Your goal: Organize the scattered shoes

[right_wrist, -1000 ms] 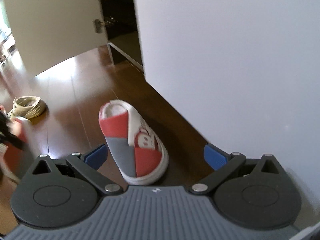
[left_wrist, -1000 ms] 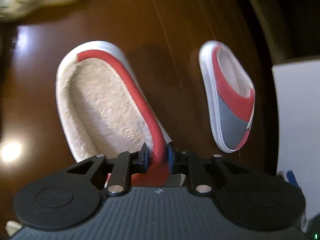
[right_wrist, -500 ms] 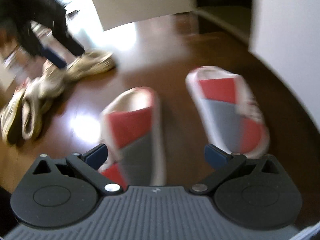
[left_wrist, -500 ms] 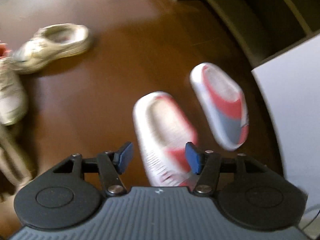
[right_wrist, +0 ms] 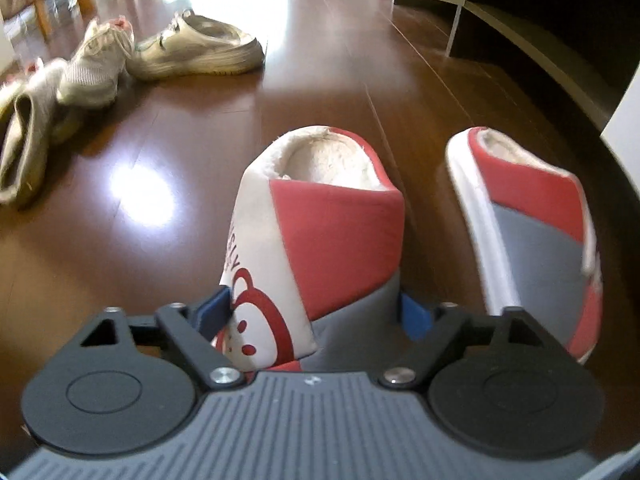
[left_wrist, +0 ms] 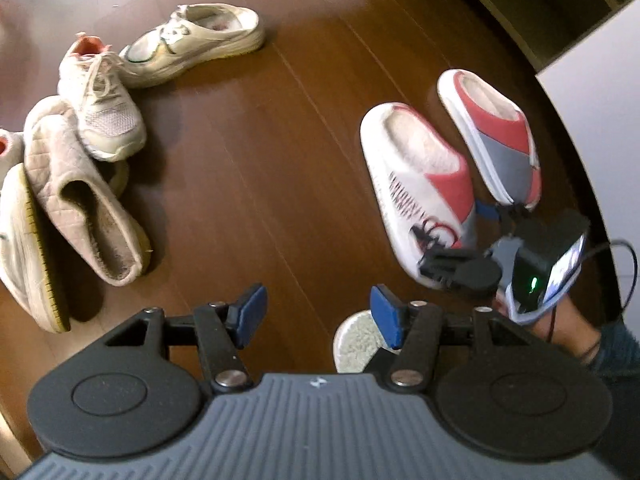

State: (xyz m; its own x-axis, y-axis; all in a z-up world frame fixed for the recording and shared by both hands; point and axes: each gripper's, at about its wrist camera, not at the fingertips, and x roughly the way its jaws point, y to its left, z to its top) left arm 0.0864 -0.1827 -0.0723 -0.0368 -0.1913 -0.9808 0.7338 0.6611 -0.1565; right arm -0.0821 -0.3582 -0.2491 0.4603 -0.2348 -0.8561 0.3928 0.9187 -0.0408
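- Closing around the toe of the nearer red-and-grey slipper (right_wrist: 320, 240), the right hand-held gripper (right_wrist: 316, 312) has a blue pad at each side of it; whether they press yet I cannot tell.
- Its twin slipper (right_wrist: 536, 224) lies just beside it on the wooden floor (right_wrist: 160, 240), both toes toward the camera.
- Released and empty, the left hand-held gripper (left_wrist: 316, 314) hangs over bare floor.
- Pale sneakers (left_wrist: 192, 48) and a beige slipper (left_wrist: 80, 196) lie heaped well apart at the left.
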